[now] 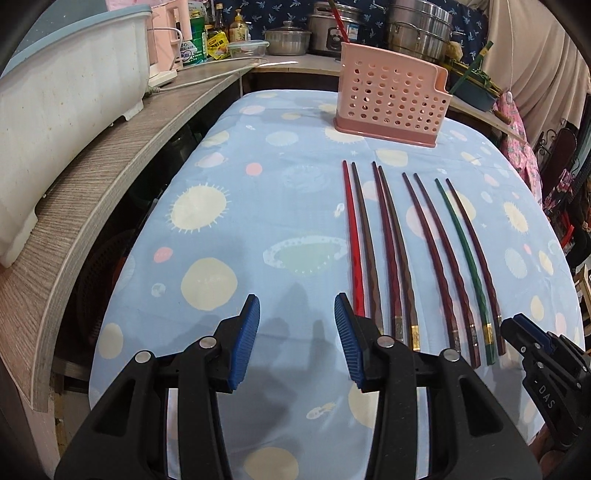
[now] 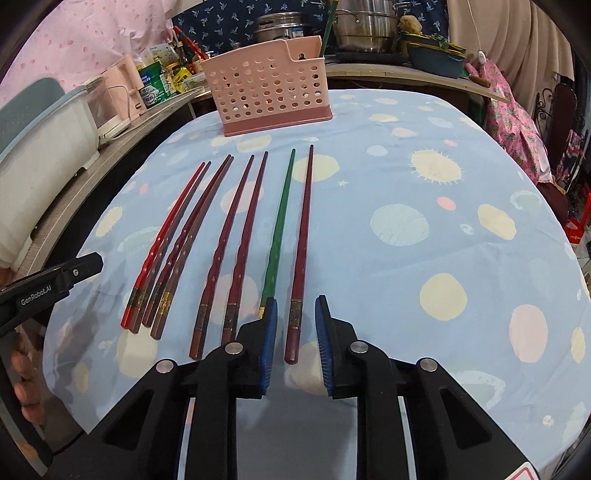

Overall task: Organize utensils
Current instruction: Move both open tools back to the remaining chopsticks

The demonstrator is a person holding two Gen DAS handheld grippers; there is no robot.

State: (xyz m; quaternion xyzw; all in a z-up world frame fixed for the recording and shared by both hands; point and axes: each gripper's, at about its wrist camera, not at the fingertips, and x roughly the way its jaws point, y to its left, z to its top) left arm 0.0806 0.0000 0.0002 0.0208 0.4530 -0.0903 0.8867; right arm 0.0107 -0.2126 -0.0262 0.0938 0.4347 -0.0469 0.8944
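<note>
Lying side by side in a row on the surface (image 2: 406, 258), eight chopsticks point their thin tips toward a pink perforated holder (image 2: 271, 98) that stands upright at the far end, well apart from them. From the left of the row they run: a red chopstick (image 2: 162, 236) beside a brown one, two dark brown ones close together, two maroon ones, then a green chopstick (image 2: 279, 229) and the rightmost maroon chopstick (image 2: 301, 243). The right tool (image 2: 293, 341) hovers low over the near end of the row with its blue pads (image 2: 269, 332) a narrow gap apart; the butt of that rightmost maroon stick sits between them, and neither pad seems to press on it, though the angle makes contact hard to judge. The left tool (image 1: 297, 341) hangs with its pads wider apart and nothing between them, just left of the red stick's butt, over bare cloth. A light blue cloth (image 1: 207, 229) printed with pale suns, planets and dots covers the surface. Along its left side runs a grey wood-grain ledge (image 1: 85, 192) carrying a white plastic tub (image 1: 62, 110), a pink appliance and bottles. Behind the holder stand steel pots (image 1: 419, 35) against dark blue patterned fabric, and pink floral fabric hangs at the right. The butts of several sticks are hidden behind the tools' black arms, and fingers of a hand (image 2: 26, 384) show only at the left edge of the right wrist view.
</note>
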